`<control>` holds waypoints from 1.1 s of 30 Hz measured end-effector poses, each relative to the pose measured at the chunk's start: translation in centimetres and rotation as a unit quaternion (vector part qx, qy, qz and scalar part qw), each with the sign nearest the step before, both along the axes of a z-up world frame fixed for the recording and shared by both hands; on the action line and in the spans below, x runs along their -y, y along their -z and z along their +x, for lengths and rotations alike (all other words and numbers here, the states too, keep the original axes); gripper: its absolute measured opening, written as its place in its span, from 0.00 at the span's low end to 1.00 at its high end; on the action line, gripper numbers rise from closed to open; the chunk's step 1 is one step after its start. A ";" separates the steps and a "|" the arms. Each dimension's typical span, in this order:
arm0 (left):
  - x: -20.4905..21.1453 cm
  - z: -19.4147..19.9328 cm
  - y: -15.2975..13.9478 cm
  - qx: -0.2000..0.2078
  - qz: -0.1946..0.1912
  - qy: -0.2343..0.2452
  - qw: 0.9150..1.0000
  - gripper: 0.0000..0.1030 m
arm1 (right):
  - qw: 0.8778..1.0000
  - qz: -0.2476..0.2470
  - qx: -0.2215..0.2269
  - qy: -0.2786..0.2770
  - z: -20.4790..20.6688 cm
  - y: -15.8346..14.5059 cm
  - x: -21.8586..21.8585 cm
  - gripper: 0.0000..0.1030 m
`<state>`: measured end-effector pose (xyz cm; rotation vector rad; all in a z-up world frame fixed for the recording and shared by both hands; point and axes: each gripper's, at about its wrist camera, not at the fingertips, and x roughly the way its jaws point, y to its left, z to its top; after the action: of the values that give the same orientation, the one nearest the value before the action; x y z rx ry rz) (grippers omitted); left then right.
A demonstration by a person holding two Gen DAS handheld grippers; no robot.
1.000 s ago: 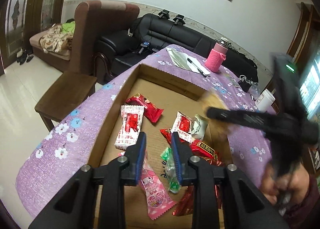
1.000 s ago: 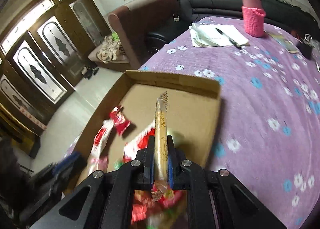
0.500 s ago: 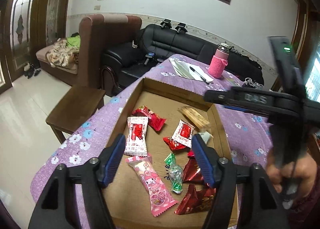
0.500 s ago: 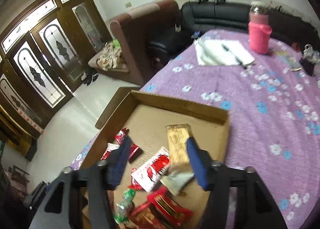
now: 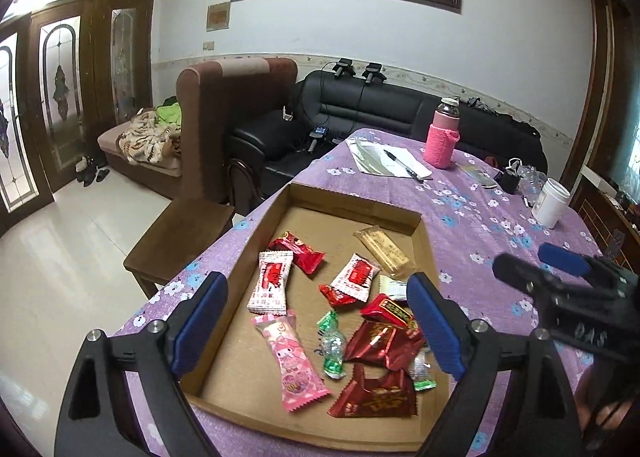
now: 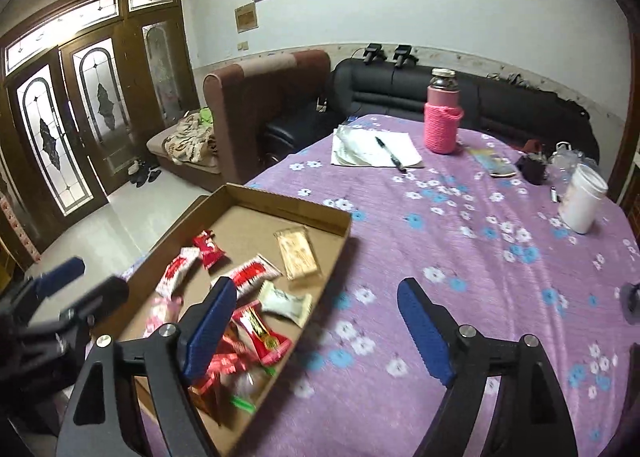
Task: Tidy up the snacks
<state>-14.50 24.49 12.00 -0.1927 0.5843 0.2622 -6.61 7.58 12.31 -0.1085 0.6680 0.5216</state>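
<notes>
Both tools, left tool (image 5: 316, 321) and right tool (image 6: 312, 321), are hanging released, jaws just opening, over the cardboard tray (image 5: 352, 205) near the worktop's edge, likely awaiting another snack.

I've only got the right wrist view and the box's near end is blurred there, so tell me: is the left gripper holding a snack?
Observer: No. The left gripper is open. Its jaws have just been opening, with nothing between the pads, and the snacks lie below in the cardboard box.
Operator: What's at the near end?
Observer: A pink cartoon-character packet, lying flat.
Operator: Anything beside it?
Observer: Green-wrapped candies, with dark red foil packets just past them.
</notes>
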 end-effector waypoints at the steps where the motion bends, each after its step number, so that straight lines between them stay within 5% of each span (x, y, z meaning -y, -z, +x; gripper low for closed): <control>1: 0.2 -0.1 -0.1 0.000 0.002 -0.001 1.000 0.88 | 1.000 0.000 0.003 0.002 -0.4 0.0 0.3 0.84; 11: 2.1 -2.2 -1.8 0.022 0.030 -0.008 0.999 0.91 | 0.998 0.010 0.055 0.043 -4.6 -1.0 4.0 0.90; 19: 3.7 -5.0 -4.2 0.082 0.063 -0.044 0.994 0.96 | 0.983 0.030 0.156 0.091 -9.2 -3.2 7.5 1.00; 27: 5.8 -10.8 -8.2 0.222 0.107 -0.097 0.964 1.00 | 0.978 0.041 0.176 0.102 -11.1 -4.3 11.3 1.00; 33: 7.9 -13.2 -9.9 0.278 0.121 -0.099 0.948 1.00 | 0.954 0.066 0.234 0.176 -13.8 -6.5 16.0 1.00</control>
<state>-27.73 16.63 21.92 -0.0797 -0.0327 0.4526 -20.42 -8.37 18.77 0.0153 0.1766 0.1812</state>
